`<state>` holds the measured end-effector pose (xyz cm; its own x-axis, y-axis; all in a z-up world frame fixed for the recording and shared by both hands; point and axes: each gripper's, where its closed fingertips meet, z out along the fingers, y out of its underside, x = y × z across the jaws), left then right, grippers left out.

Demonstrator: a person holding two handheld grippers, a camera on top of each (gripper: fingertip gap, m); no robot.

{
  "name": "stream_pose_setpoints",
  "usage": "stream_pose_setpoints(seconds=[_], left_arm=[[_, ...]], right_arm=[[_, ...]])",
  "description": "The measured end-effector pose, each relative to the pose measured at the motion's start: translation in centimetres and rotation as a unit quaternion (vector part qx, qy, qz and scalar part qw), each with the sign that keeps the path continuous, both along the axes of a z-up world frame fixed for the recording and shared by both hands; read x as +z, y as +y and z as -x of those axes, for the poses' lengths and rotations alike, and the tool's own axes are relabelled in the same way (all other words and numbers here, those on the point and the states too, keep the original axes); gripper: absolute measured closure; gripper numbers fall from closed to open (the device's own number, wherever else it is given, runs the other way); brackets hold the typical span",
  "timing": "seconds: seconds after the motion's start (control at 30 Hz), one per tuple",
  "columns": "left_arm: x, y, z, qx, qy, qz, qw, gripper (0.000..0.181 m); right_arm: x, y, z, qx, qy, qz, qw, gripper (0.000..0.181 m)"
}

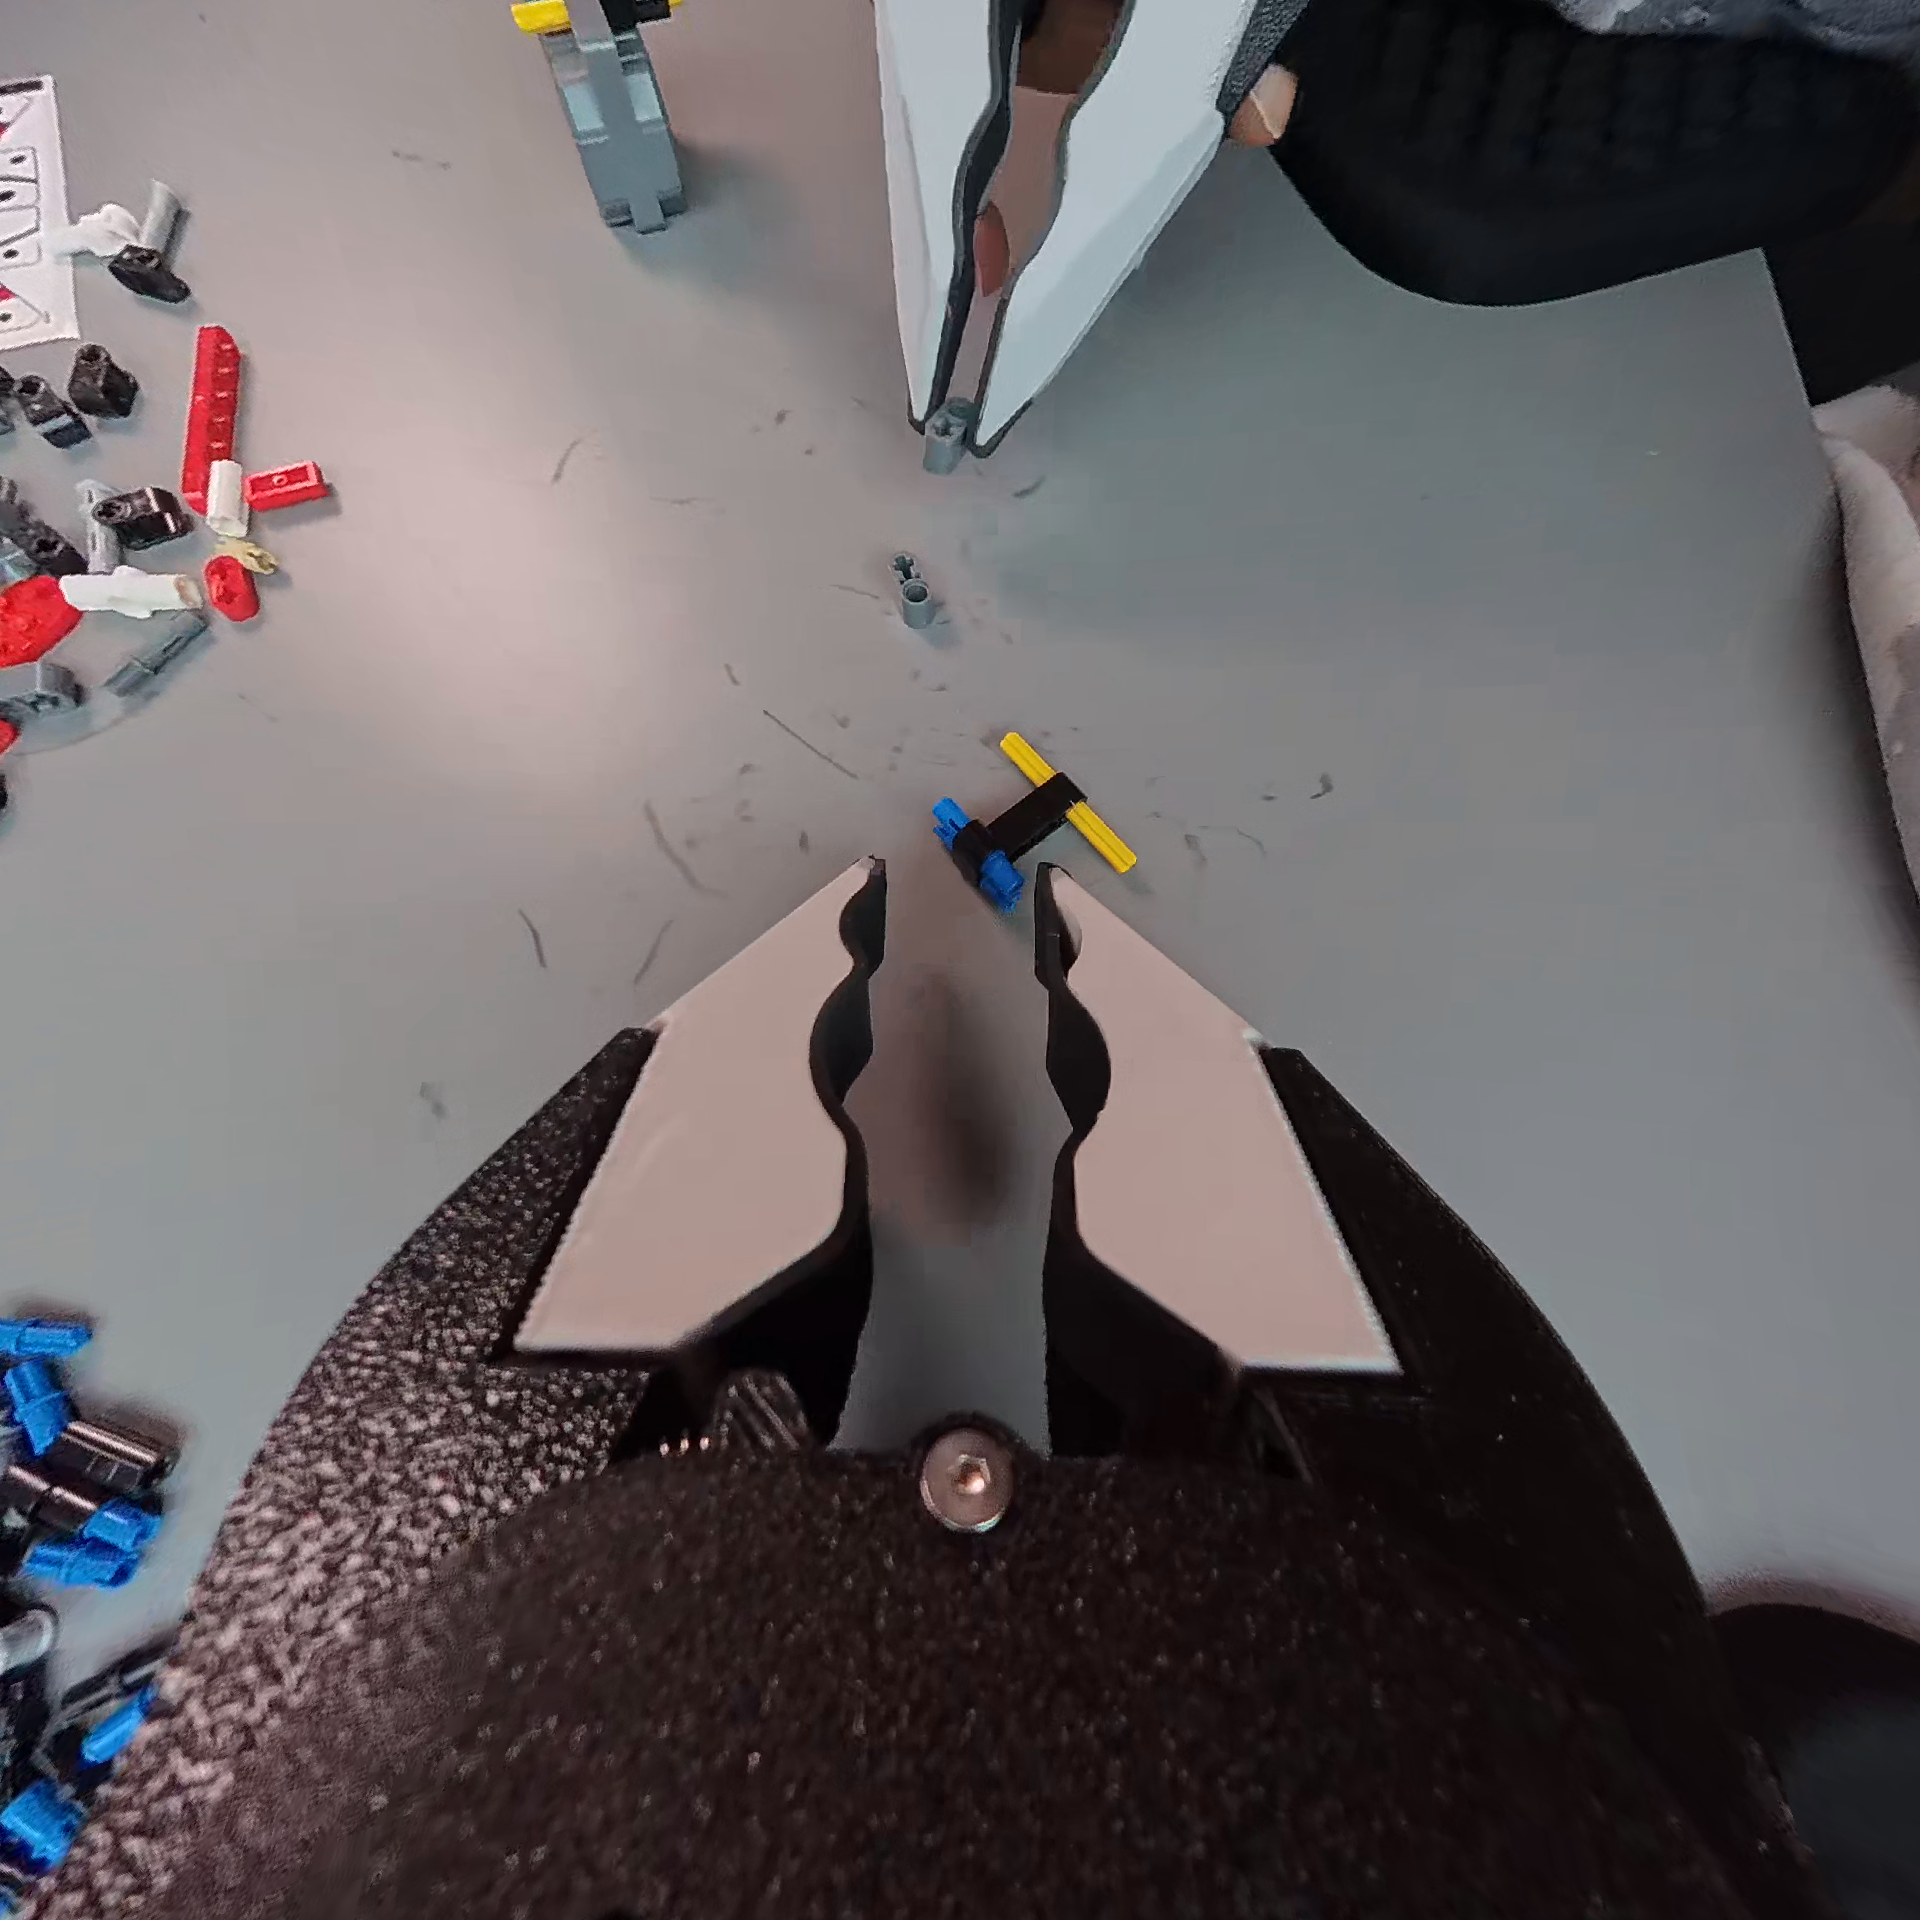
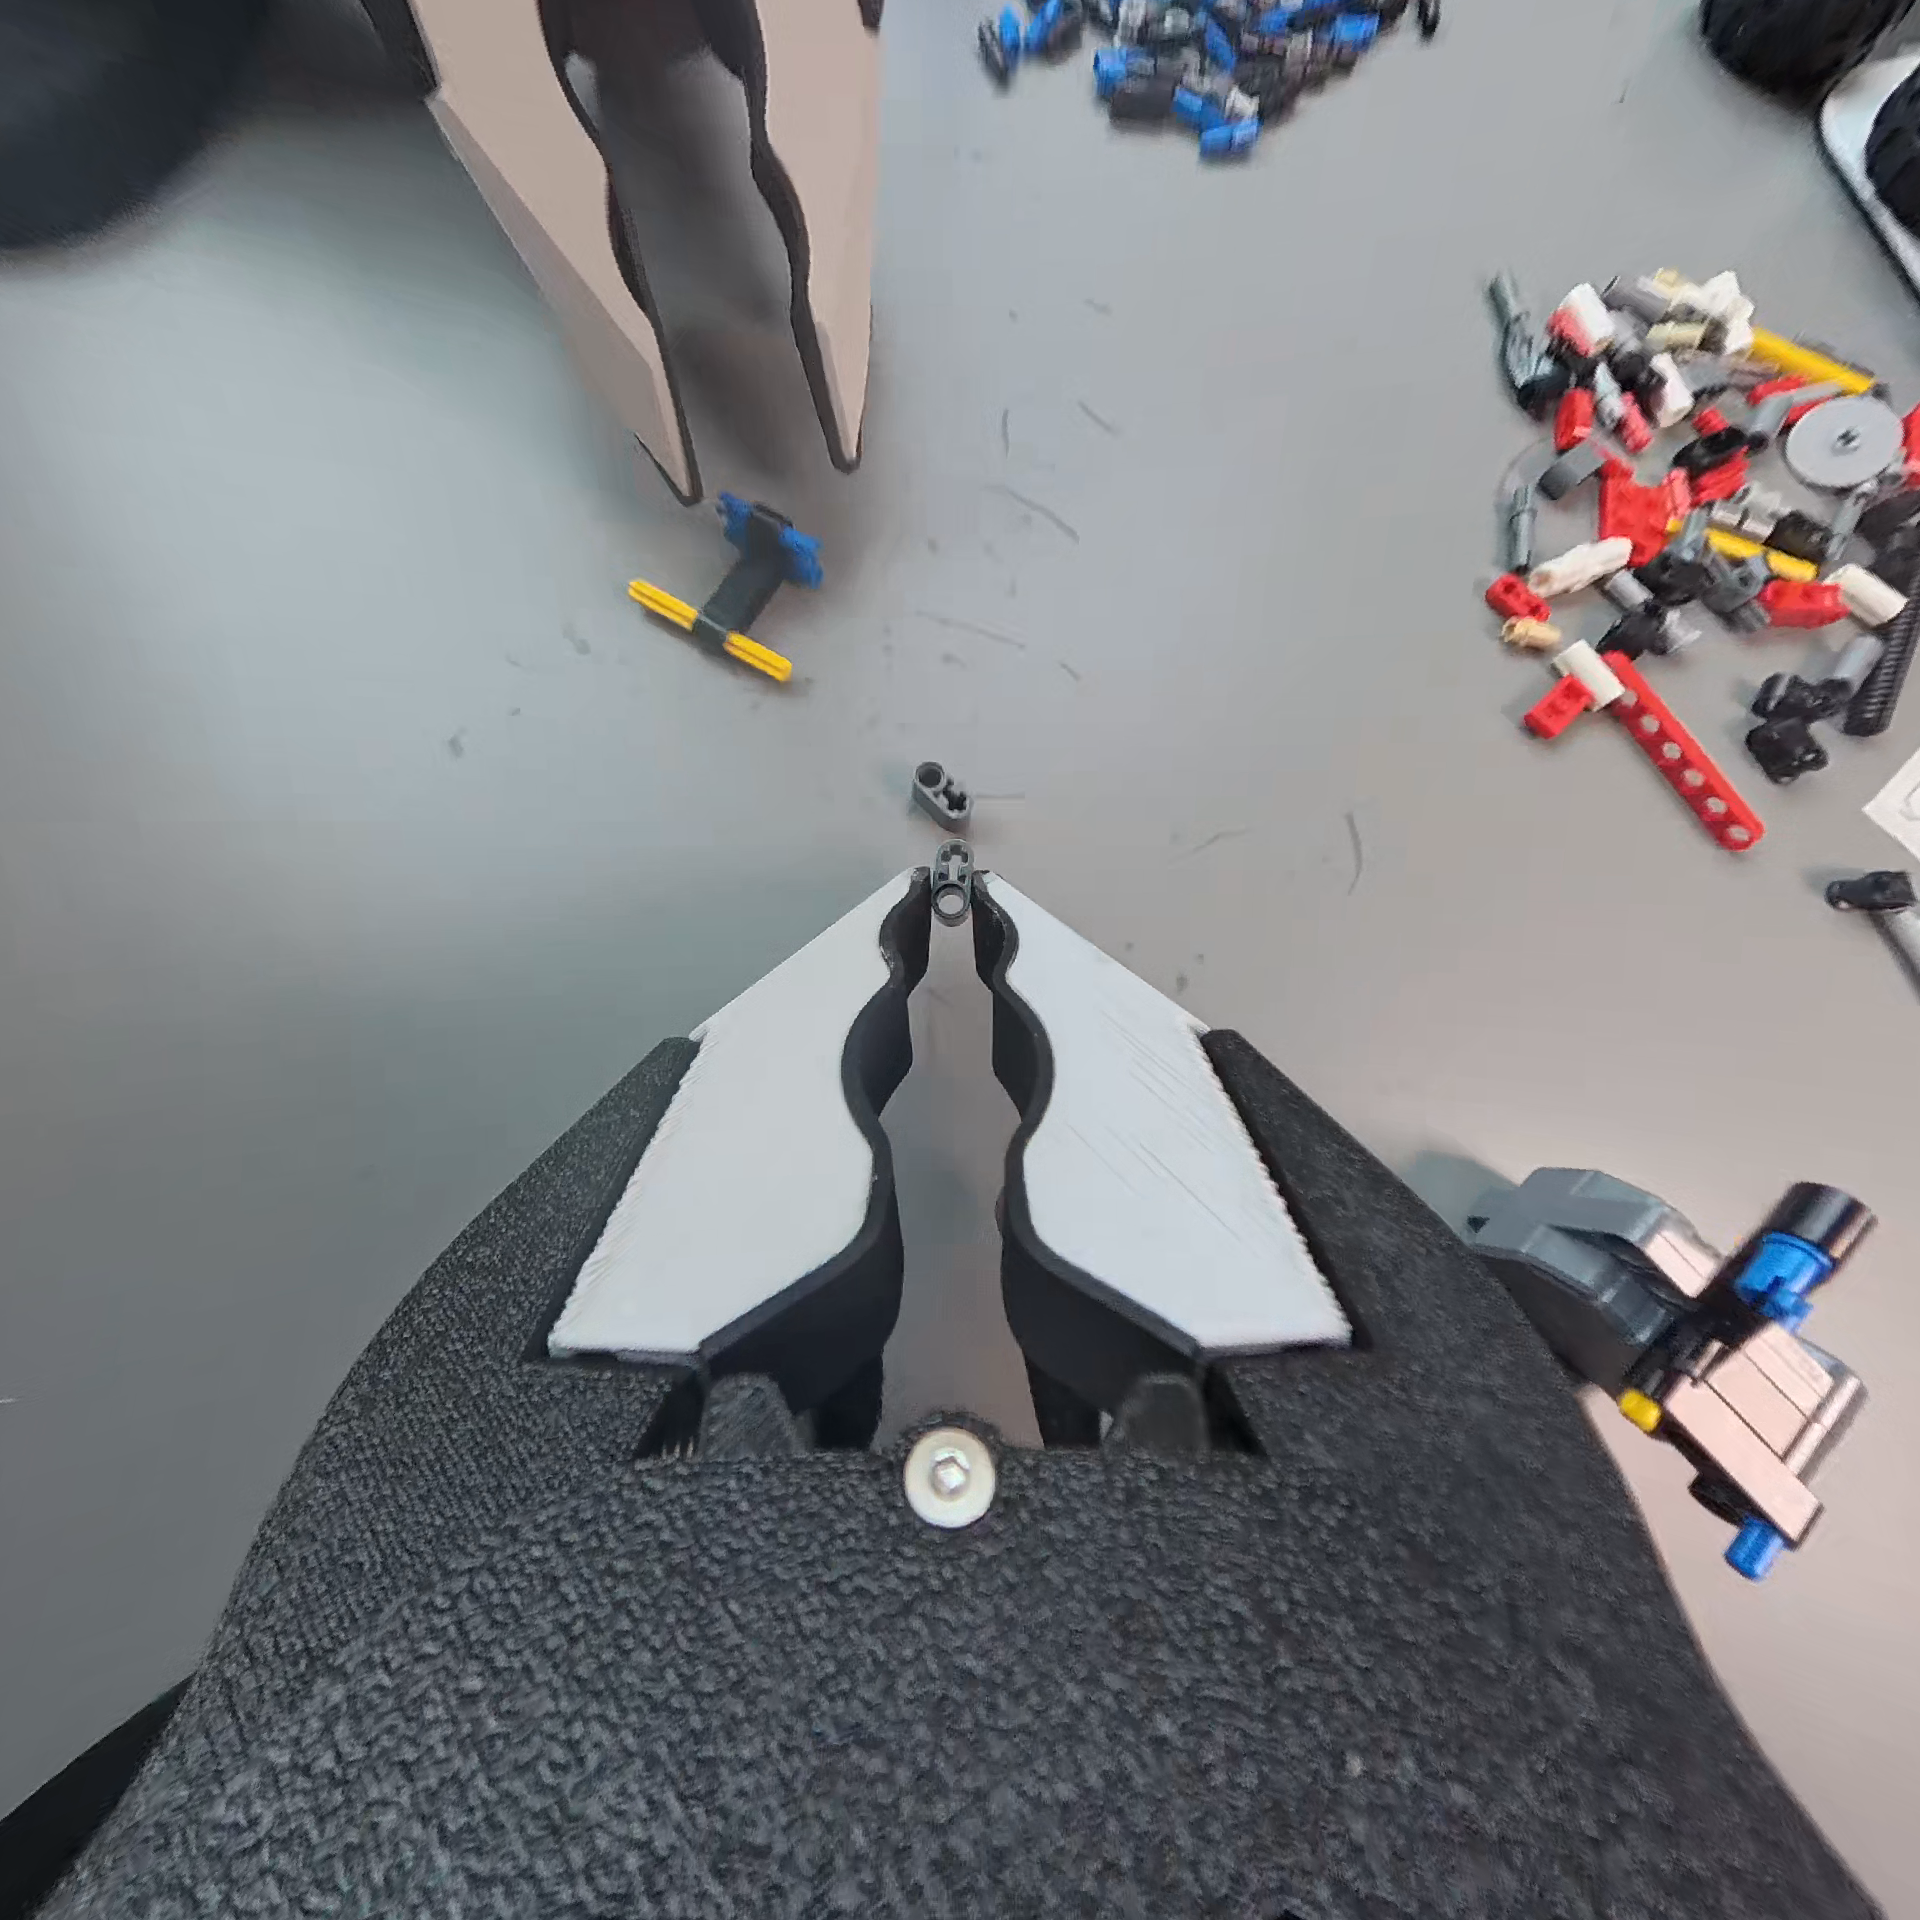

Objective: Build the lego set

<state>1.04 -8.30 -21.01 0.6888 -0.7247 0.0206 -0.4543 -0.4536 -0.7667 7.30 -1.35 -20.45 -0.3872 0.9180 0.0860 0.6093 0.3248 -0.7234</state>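
Holding: a small grey connector piece [image 2: 951,883] is pinched upright between the tips of the right gripper [image 2: 951,883], just above the desk [image 2: 312,935]; the same piece [image 1: 943,436] is seen at that gripper's tips [image 1: 948,428] in the left wrist view.
Second connector: a matching grey piece [image 2: 942,795] lies on the desk just beyond the held one, apart from it.
Small assembly: a black beam with blue pins at one end and a yellow axle across the other [image 1: 1029,826] lies flat near the middle of the desk, just past the tips of the left gripper [image 1: 961,883].
Left gripper: its fingers are spread with nothing between them, angled down toward the blue end of the assembly; contact cannot be told.
Grey build: a larger grey sub-assembly with blue and yellow pins [image 2: 1683,1340] rests toward the desk's edge, beside the right gripper's body.
Loose parts: a mixed heap of red, white, black and grey pieces [image 2: 1704,520] is spread along one side of the desk; a heap of blue and black pins [image 2: 1195,62] sits farther off.
Paper: a printed sheet [image 1: 31,208] lies at the desk's edge beside the mixed heap.
Surface: the desk is a matt grey top marked with dark scuffs.
Hand: a fingertip and a dark sleeve [image 1: 1558,156] are seen behind the right gripper.
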Motion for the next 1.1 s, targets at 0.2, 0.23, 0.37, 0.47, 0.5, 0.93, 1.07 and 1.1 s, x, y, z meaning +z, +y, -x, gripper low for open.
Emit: stream_pose_setpoints(seconds=[0.2,0.23,0.37,0.47,0.5,0.93,1.07,1.1], left_arm=[[1.1,-0.4,-0.8,0.05,-0.033,-0.003,0.998,0.155],[1.5,-0.3,-1.1,0.054,-0.032,-0.014,0.998,0.155],[5.3,-0.1,-3.7,0.046,-0.138,-0.042,0.989,0.154],[7.6,-0.3,-4.7,0.042,-0.256,-0.009,0.966,0.155],[8.0,-0.3,-4.7,0.047,-0.286,0.008,0.957,0.156],[7.9,1.7,-4.0,0.127,-0.413,0.083,0.898,0.163],[7.8,1.6,-4.0,0.124,-0.414,0.088,0.898,0.164],[7.7,1.6,-4.1,0.123,-0.41,0.089,0.899,0.164]], right_arm=[[3.8,-2.8,1.3,0.028,0.124,0.084,0.988,0.174],[4.1,-3.2,1.5,0.027,0.136,0.091,0.986,0.174],[5.6,-5.7,2.0,0.055,0.194,0.116,0.973,0.174],[7.6,-6.9,2.2,0.069,0.255,0.106,0.959,0.174],[8.0,-6.9,2.3,0.067,0.274,0.08,0.956,0.174],[7.7,-6.1,3.0,0.05,0.32,-0.097,0.941,0.174],[7.5,-5.7,3.2,0.045,0.32,-0.141,0.936,0.174],[7.3,-5.6,3.3,0.045,0.318,-0.148,0.935,0.174]])
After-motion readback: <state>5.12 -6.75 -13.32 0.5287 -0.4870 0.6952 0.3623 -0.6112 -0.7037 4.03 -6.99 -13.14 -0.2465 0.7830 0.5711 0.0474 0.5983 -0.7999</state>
